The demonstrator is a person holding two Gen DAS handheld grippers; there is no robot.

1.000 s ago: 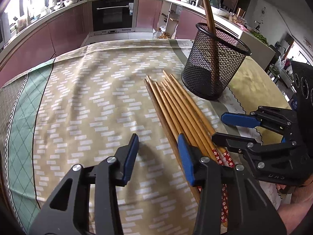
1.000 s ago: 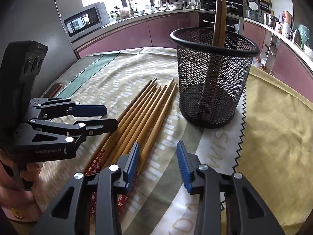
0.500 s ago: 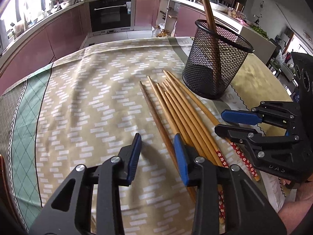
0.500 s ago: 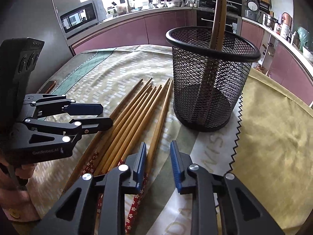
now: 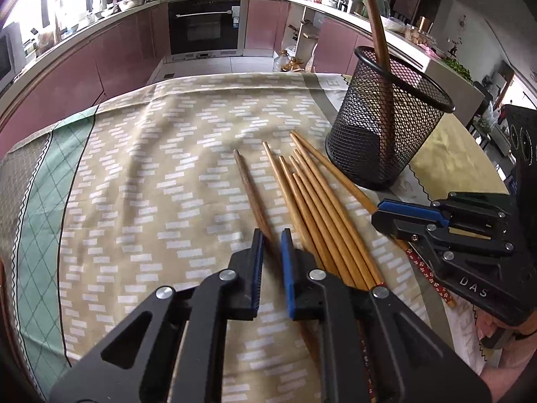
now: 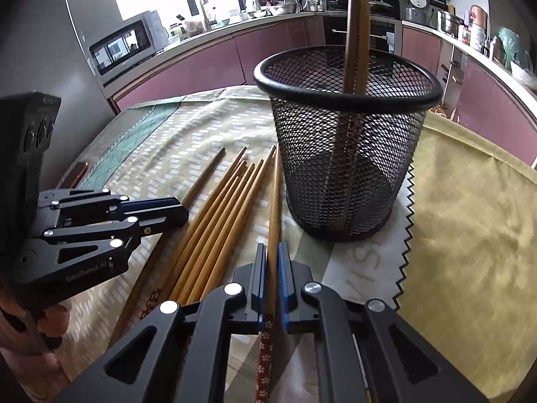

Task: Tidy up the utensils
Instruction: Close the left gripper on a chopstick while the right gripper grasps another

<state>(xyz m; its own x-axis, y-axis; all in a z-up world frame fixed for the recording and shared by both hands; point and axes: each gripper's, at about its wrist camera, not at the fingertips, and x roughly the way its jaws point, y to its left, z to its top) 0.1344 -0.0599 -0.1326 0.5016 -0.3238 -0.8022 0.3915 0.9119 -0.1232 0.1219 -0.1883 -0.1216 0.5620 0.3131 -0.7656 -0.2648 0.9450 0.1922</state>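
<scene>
Two grips have just formed at once. Nearest in the left wrist view, the left gripper (image 5: 270, 252), black with blue pads, had its jaws well apart a second ago and now has them drawn in on the dark brown wooden chopstick (image 5: 250, 191), which has been nudged aside and lies apart from the other sticks, its tip pointing away across the table. In the right wrist view the right gripper (image 6: 272, 262), likewise spread a moment ago, has pinched the light bamboo chopstick (image 6: 274, 201) at the edge of the bundle closest to the holder; that stick has a red flower-patterned end running back under the jaws. Between the two held sticks, the remaining light bamboo chopsticks (image 5: 312, 201) lie side by side on the beige patterned tablecloth (image 5: 151, 174), fanned slightly. Beyond them stands the black wire-mesh cylindrical holder (image 6: 345, 154), upright on the cloth, with a tall pair of brown chopsticks (image 6: 355, 27) already leaning inside it. Judging from this, the sorting is partly done: each hand now has one stick secured, and the likely next step is lifting them and tipping them into the mesh holder. Thin round sticks may swivel in a two-pad pinch, so the lift wants care.
</scene>
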